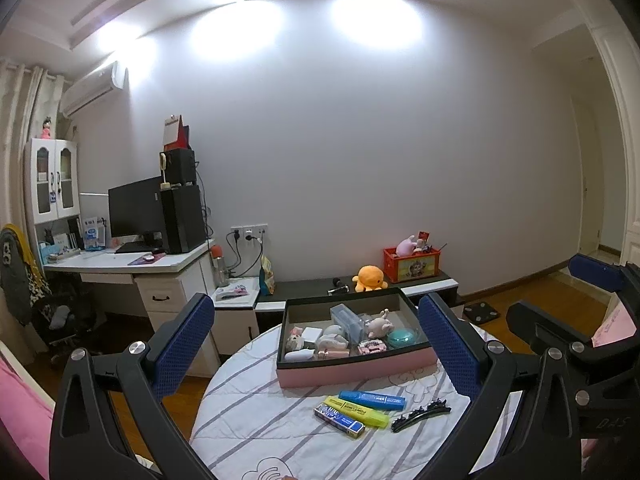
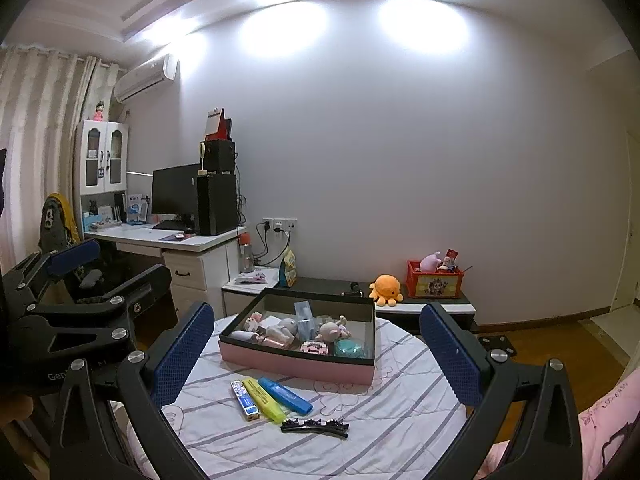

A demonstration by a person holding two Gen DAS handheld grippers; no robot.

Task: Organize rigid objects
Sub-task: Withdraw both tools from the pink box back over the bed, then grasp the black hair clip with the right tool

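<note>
Your left tool (image 1: 316, 344) hovers above the near edge of the round worktop (image 1: 256, 432), its two blue-padded fingers (image 1: 182, 350) spread wide apart with nothing between them. Your right tool (image 2: 318, 350) is held the same way, fingers well apart and empty, just to the right of the left one; each tool shows at the edge of the other's view.

The worktop is covered with a white cloth with grey stripes. Toward its far side sits the pink box (image 1: 352, 372), a shallow tray with a dark inner wall. It already holds a jumble of small things: a clear plastic case (image 1: 347, 322) tilted up in the middle, a pale animal figurine (image 1: 378, 325) beside it, a teal round case (image 1: 402, 338) in the right near corner, and a small pink block toy (image 1: 372, 346) just left of that. The other pieces on the left side of the tray are too small to name.

In front of the box, on the cloth, four things lie loose. A blue highlighter (image 1: 372, 399), a yellow highlighter (image 1: 356, 412) and a blue-and-white eraser pack (image 1: 339, 421) lie side by side, touching or nearly so, all angled the same way. A black hair clip (image 1: 420, 415) lies just to the right of them in the left wrist view, nearest you in the right wrist view, apart from the highlighters.

Behind the worktop, an orange plush octopus (image 1: 370, 278) sits on a low cabinet (image 1: 428, 286) against the wall.
</note>
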